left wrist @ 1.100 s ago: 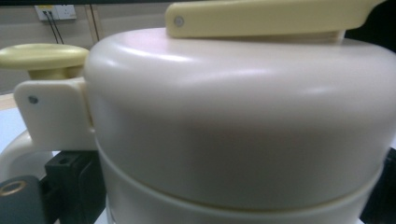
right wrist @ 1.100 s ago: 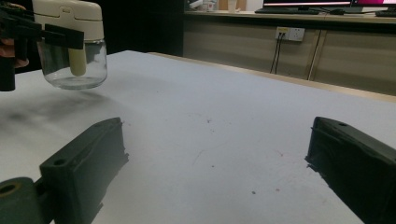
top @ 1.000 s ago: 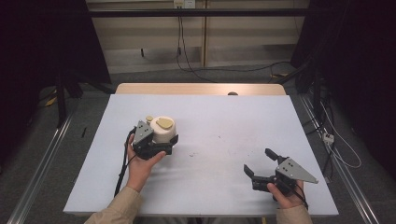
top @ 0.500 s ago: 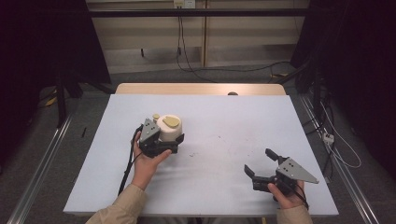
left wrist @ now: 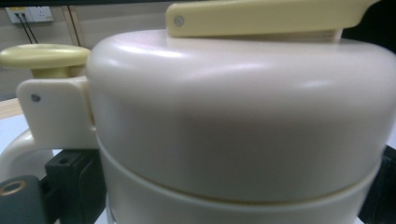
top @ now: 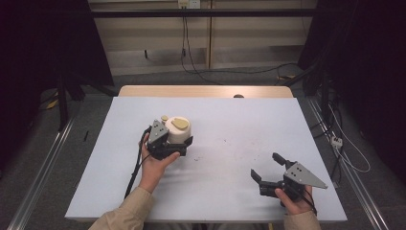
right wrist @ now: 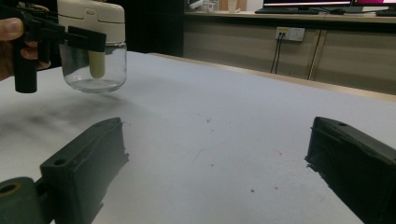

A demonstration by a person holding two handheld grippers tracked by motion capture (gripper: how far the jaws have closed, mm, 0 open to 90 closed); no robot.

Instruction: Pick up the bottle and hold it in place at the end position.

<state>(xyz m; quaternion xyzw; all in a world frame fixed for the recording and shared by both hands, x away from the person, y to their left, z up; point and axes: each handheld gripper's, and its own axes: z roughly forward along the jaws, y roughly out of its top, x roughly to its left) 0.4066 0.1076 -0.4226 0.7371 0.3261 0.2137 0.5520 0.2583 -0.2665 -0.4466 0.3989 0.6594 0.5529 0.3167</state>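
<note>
High view: the left gripper (top: pixel 179 143) clamps a cream-lidded glass jar (top: pixel 178 128) at the white table's (top: pixel 230 191) left-centre. Left gripper view: the lid (left wrist: pixel 233 116) sits between the 2 jaws. Right gripper view: the right gripper (right wrist: pixel 215 163) gapes wide, holding nothing.

A pale table top (top: pixel 230 191) on a grey floor (top: pixel 43 158) — wood-panelled wall (top: pixel 158 38) beyond its far edge, black cables (top: pixel 191 57) hanging, dark curtains (top: pixel 368 72) either side.

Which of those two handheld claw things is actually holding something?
The left gripper: its jaws are clamped on the cream lid of a glass jar, lifted off the table. The right gripper has its jaws spread wide with nothing between them.
</note>
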